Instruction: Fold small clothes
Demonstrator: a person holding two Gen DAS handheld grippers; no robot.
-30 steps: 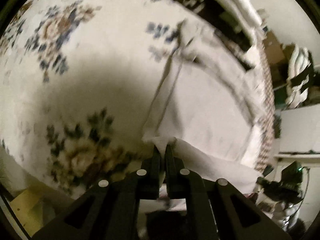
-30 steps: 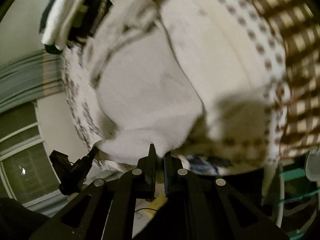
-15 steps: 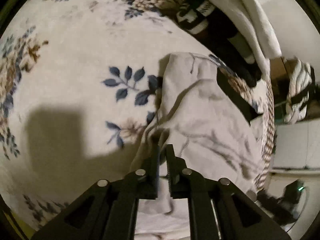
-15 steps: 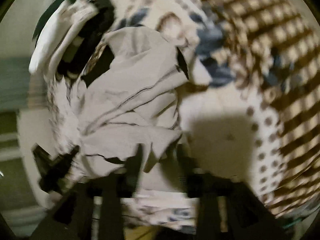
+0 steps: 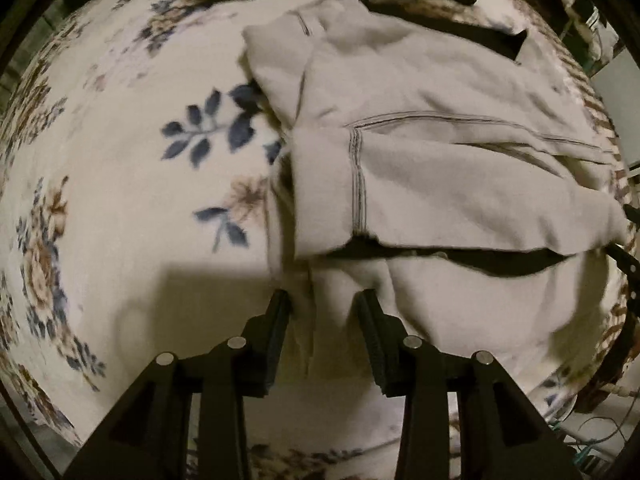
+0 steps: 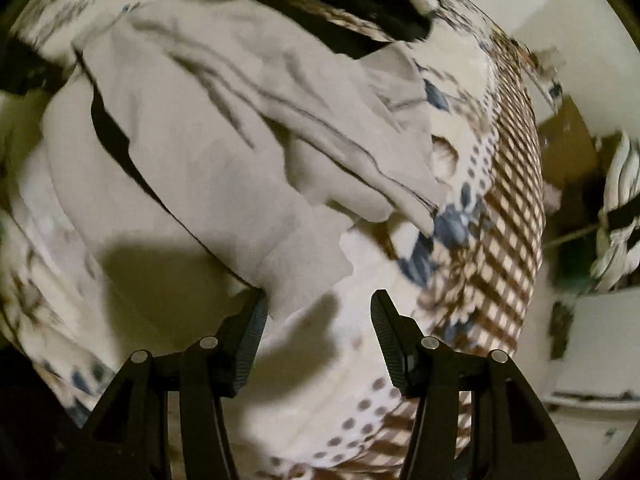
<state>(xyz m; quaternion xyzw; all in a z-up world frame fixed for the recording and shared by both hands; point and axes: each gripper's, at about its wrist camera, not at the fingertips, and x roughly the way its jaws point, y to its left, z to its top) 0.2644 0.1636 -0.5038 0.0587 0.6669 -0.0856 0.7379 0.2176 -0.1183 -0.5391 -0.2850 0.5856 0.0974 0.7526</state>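
Only rt view: checked border (image 6: 516, 200)

Below me spreads a cream blanket (image 5: 120, 168) printed with blue leaves and brown flowers, lit hard from above so dark shadows fall across it. Along the blanket's right edge runs a brown checked border (image 6: 516, 184). Beyond that border stands a pale wall (image 6: 576, 28), with brown cardboard (image 6: 568, 148) below it.
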